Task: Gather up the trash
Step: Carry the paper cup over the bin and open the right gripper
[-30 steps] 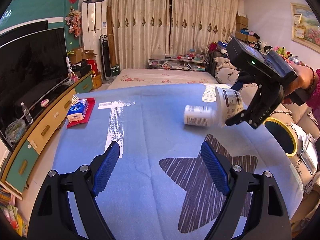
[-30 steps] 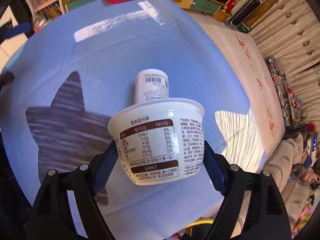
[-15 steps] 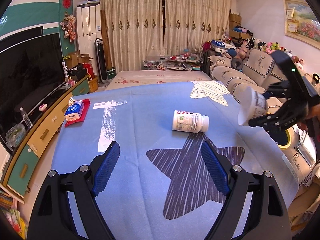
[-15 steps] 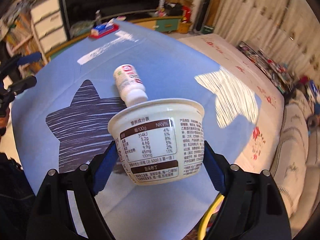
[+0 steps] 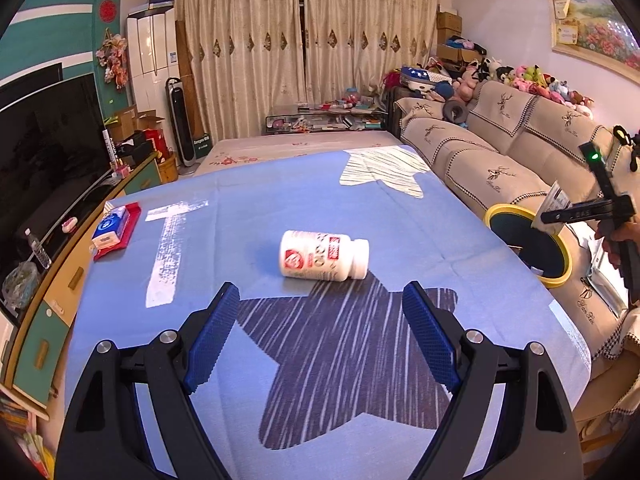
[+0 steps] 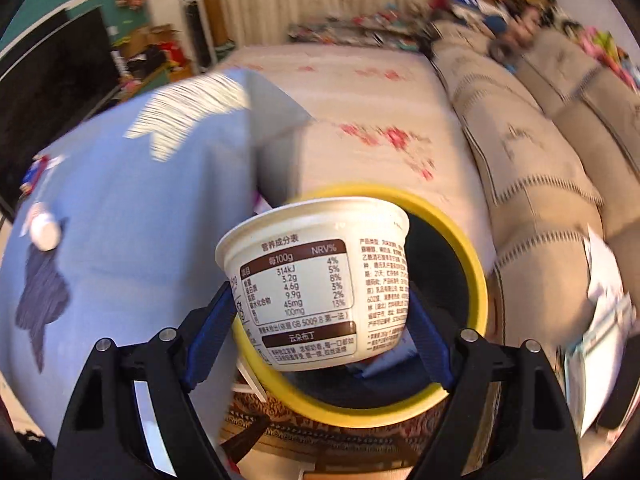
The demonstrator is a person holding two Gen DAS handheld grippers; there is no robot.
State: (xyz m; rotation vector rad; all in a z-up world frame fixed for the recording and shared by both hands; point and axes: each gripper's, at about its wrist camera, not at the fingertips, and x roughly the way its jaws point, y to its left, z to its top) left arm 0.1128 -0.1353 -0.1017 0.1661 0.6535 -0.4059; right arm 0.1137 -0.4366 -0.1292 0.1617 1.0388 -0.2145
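Right gripper (image 6: 320,312) has swung off the blue tablecloth (image 5: 240,220) since a second ago and is now hanging over the yellow-rimmed bin (image 6: 476,280) beside the sofa (image 5: 480,160); earlier it was over the cloth right next to the pill bottle (image 5: 322,255). Its blue pads (image 6: 212,320) are pressing both sides of the white yogurt cup (image 6: 316,280), same grip as before, jaws standing wide because the cup is wide. Cup is sitting tilted above the bin's dark opening, not inside it yet, label with the nutrition table facing the camera. Right wrist view is blurring hard around the edges, cup itself staying sharp. In the left wrist view the right gripper (image 5: 556,216) is showing at the far right edge, a hand (image 5: 612,236) behind it, the bin (image 5: 524,240) under it at the table's edge. Left gripper (image 5: 320,336) is holding open with nothing between the pads, hovering over the dark star print (image 5: 340,352). Bottle is lying on its side on the cloth just ahead of the left fingers, cap end pointing right, sitting closer and more centred in that view than a second ago. Tissue pack (image 5: 110,226) on its red mat is staying at the cloth's left edge.
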